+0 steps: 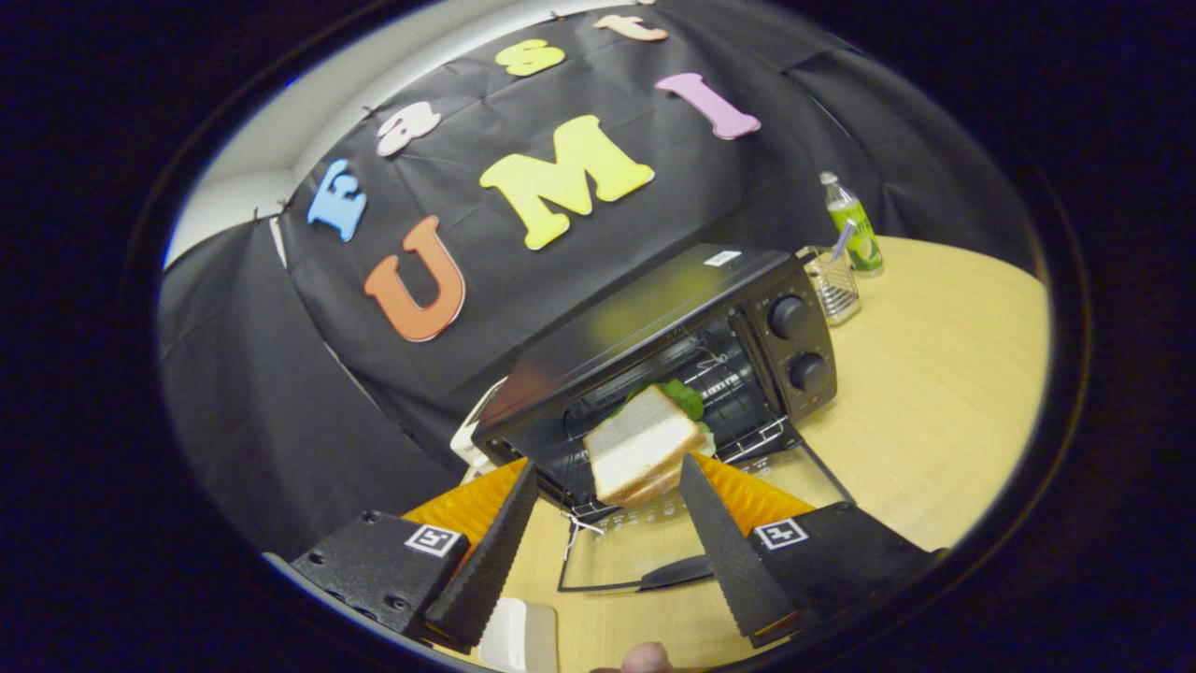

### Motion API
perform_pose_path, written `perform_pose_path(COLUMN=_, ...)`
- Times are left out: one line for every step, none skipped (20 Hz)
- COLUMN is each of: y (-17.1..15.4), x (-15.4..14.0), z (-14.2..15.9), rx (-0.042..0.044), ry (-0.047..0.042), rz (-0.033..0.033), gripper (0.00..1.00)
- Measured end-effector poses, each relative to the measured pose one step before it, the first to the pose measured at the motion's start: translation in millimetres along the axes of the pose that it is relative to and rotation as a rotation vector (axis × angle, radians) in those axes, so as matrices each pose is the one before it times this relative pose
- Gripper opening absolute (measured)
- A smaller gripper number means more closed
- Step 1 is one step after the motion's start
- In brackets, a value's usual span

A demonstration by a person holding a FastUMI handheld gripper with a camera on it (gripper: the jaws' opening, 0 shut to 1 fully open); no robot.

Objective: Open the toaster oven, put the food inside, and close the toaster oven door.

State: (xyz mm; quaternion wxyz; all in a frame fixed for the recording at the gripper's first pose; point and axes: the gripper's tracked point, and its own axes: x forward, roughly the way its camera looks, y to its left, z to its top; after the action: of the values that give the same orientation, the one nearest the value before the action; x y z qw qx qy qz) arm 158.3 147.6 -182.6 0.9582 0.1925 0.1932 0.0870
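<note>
from where i sit at the controls, going left to right: the left finger (495,542) of my gripper (612,477) rises toward the near left corner of the black metal toaster oven (645,327), and i see a gap between that finger's tip and the food. next comes the food itself, a white-bread sandwich with green lettuce (643,447), lying on the wire rack (747,421) just at the oven's mouth, tilted with its near edge hanging a little out over the opened glass door (710,523) that lies flat on the pale wooden table (934,411). the right finger (724,533) passes just beside the sandwich's right corner (touching or only overlapping, i cannot tell). so i judge the gripper as spread, released rather than clamped, with the sandwich just ahead of the tips and between their lines. its long side runs from near-left toward far-right, into the cavity. further right are the oven's two black knobs (799,344), then a clear glass jar (832,285) and a green-labelled plastic bottle (852,224). the sandwich lies straight ahead and slightly above the fingertips, so a push deeper or a retreat to the door handle (677,572) both run along that same axis.
</note>
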Motion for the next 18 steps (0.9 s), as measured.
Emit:
perform_pose_path(y=1.35, x=-9.01, z=2.60, rx=-0.04476, ry=-0.00813, rz=0.00243, gripper=1.00)
perform_pose_path(y=-3.34, x=-9.68, z=1.21, rx=-0.03979, ry=-0.01273, rz=-0.00344, gripper=1.00)
perform_pose_path(y=-3.69, x=-9.04, z=0.18, rx=-0.03510, ry=-0.01013, rz=-0.00684, gripper=1.00)
perform_pose_path(y=-4.94, x=-9.22, z=-2.24, rx=-0.03280, ry=-0.00193, rz=-0.00611, gripper=1.00)
perform_pose_path(y=-4.82, x=-7.94, z=-3.54, rx=-0.02897, ry=-0.00257, rz=-0.00464, gripper=1.00)
perform_pose_path(y=-0.98, x=-6.05, z=-3.04, rx=-0.02560, ry=0.00147, rz=-0.00026, gripper=1.00)
perform_pose_path(y=-1.17, x=-5.78, z=-2.18, rx=-0.02776, ry=-0.00469, rz=-0.00468, gripper=1.00)
perform_pose_path(y=-1.32, x=-4.44, z=-4.61, rx=-0.03355, ry=0.00073, rz=-0.00820, gripper=1.00)
perform_pose_path(y=-0.86, x=-4.07, z=-7.11, rx=-0.03059, ry=0.00644, rz=-0.00443, gripper=1.00)
perform_pose_path(y=1.23, x=-2.62, z=-8.72, rx=-0.01777, ry=0.01399, rz=0.00564, gripper=1.00)
perform_pose_path(y=2.04, x=0.53, z=-15.46, rx=-0.00939, ry=0.03605, rz=0.00820, gripper=1.00)
perform_pose_path(y=0.22, x=1.57, z=-13.38, rx=-0.00349, ry=0.02868, rz=0.00024, gripper=1.00)
perform_pose_path(y=-1.92, x=0.21, z=-9.65, rx=-0.00733, ry=0.01719, rz=-0.01034, gripper=1.00)
perform_pose_path(y=-2.48, x=1.03, z=-9.82, rx=-0.01025, ry=0.01028, rz=-0.01647, gripper=1.00)
perform_pose_path(y=-1.26, x=1.87, z=-10.70, rx=-0.00769, ry=0.01237, rz=-0.01018, gripper=1.00)
perform_pose_path(y=1.41, x=3.19, z=-12.24, rx=-0.00106, ry=0.01924, rz=-0.00140, gripper=1.00)
perform_pose_path(y=4.29, x=3.45, z=-13.61, rx=-0.00392, ry=0.02770, rz=0.00302, gripper=1.00)
perform_pose_path(y=3.56, x=5.13, z=-10.81, rx=-0.00768, ry=0.02570, rz=-0.00105, gripper=1.00)
